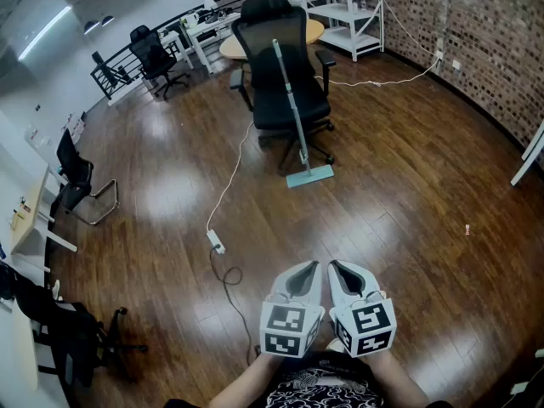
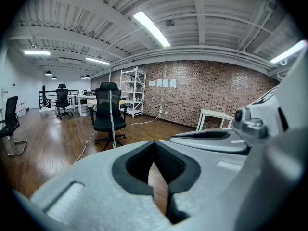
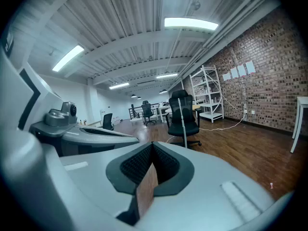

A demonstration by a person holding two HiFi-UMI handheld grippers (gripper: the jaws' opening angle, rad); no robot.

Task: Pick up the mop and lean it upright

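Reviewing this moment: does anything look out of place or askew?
The mop leans tilted against the black office chair out in the open room, its head on the floor. A white cable trails loose across the floor to a power strip. Nothing spilled or broken shows.

Mop (image 1: 291, 104) was pale teal; chair (image 1: 274, 25) black mesh; floor (image 1: 391, 202) glossy dark-brown planks; wall (image 1: 480, 32) red-brown brick pattern; cable (image 1: 229, 185) white.

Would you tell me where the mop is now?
In the head view the mop stands upper centre, its handle leaning against the black office chair, its head on the floor right of the white cable.
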